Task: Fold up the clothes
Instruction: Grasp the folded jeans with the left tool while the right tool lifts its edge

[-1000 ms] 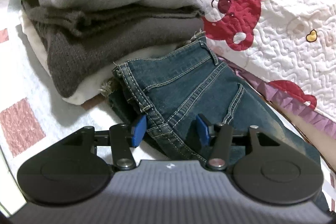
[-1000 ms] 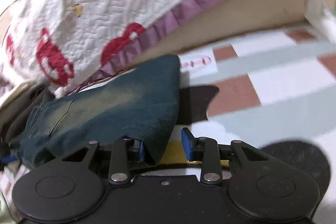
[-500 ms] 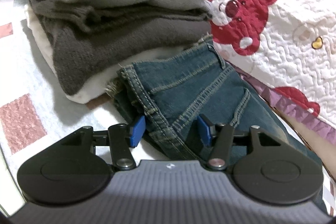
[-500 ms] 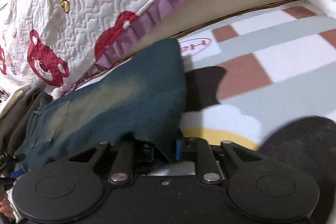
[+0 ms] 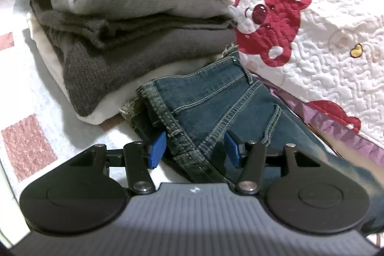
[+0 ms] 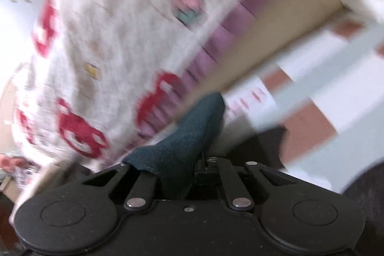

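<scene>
Blue jeans (image 5: pixel 211 107) lie on the checked mat, waistband end toward me in the left wrist view. My left gripper (image 5: pixel 195 148) is open, its blue pads either side of the waistband seam without pinching it. In the right wrist view my right gripper (image 6: pixel 182 172) is shut on the jeans' leg end (image 6: pixel 192 133), which rises as a dark blue peak above the closed jaws. This view is motion-blurred.
A stack of folded grey and cream sweaters (image 5: pixel 124 23) sits just behind the jeans at left. A white quilt with red bears (image 5: pixel 312 16) hangs over the bed edge at right, also in the right wrist view (image 6: pixel 100 59). The checked mat (image 6: pixel 324 92) extends right.
My right gripper closed on the jeans' leg end and lifted it, with the view swinging upward. My left gripper stayed open and nearly still over the waistband.
</scene>
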Demonstrator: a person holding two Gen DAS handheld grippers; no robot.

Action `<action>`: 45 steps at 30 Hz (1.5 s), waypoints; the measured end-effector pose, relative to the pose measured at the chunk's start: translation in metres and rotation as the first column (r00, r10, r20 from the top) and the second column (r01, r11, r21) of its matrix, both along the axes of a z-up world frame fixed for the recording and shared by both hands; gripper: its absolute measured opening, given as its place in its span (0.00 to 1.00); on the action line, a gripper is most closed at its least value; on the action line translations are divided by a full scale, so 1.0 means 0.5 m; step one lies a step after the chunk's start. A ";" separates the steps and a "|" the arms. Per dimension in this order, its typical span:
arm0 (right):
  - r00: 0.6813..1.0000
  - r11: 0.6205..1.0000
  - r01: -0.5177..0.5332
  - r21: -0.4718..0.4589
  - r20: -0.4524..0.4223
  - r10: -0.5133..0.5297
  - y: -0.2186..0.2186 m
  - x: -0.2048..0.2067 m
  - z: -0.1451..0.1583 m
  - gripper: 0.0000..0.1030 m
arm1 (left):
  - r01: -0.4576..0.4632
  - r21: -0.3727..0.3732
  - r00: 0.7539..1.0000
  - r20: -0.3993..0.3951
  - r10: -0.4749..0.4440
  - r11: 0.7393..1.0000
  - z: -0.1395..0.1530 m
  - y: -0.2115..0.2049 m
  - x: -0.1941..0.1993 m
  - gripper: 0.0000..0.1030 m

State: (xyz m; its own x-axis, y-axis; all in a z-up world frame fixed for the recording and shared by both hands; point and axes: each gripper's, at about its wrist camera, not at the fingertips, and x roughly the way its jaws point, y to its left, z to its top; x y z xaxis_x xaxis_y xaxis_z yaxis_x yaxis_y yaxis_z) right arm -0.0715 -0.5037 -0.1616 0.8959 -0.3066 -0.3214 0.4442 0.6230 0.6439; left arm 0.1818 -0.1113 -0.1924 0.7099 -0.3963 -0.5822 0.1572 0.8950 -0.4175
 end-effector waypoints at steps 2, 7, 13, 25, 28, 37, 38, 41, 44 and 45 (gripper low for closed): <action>0.999 0.999 -0.006 -0.044 0.051 0.008 0.013 -0.016 0.051 0.07 | 0.022 -0.054 0.999 -0.027 -0.024 0.998 0.009 0.004 -0.013 0.50; 0.996 0.992 0.046 -0.119 0.077 -0.037 0.003 -0.127 0.123 0.07 | 0.109 -0.187 0.987 -0.094 -0.128 0.976 0.025 -0.001 -0.066 0.50; 0.943 0.976 0.065 -0.209 -0.307 -0.129 -0.052 -0.335 0.029 0.11 | 0.289 -0.173 0.937 -0.153 -0.315 0.942 0.008 -0.090 -0.124 0.51; 0.778 0.987 -0.058 -0.152 -0.626 -0.051 -0.002 -0.399 -0.031 0.41 | 0.292 -0.183 0.933 -0.163 -0.321 0.939 -0.023 -0.116 -0.127 0.52; 0.766 0.971 -0.176 -0.162 -0.642 0.032 0.031 -0.380 0.004 0.40 | 0.304 -0.157 0.935 -0.140 -0.325 0.940 -0.022 -0.123 -0.126 0.48; 0.762 0.789 -0.584 -0.193 -0.464 0.451 0.069 -0.095 0.123 0.50 | 0.332 -0.068 0.938 -0.080 -0.337 0.941 -0.004 -0.139 -0.138 0.25; 0.733 0.757 -0.630 -0.175 -0.455 0.505 0.062 -0.029 0.123 0.53 | 0.341 -0.041 0.937 -0.064 -0.343 0.939 0.001 -0.145 -0.143 0.25; 0.632 0.675 -0.725 -0.136 -0.519 0.575 0.057 0.119 0.094 0.53 | 0.356 0.011 0.934 -0.030 -0.355 0.934 0.008 -0.154 -0.152 0.25; 0.519 0.590 -0.802 -0.090 -0.595 0.614 0.056 0.257 0.060 0.57 | 0.354 -0.004 0.935 -0.013 -0.354 0.935 0.011 -0.150 -0.152 0.25; 0.478 0.560 -0.825 -0.073 -0.618 0.624 0.055 0.303 0.049 0.57 | 0.353 -0.008 0.936 -0.014 -0.353 0.936 0.011 -0.149 -0.151 0.25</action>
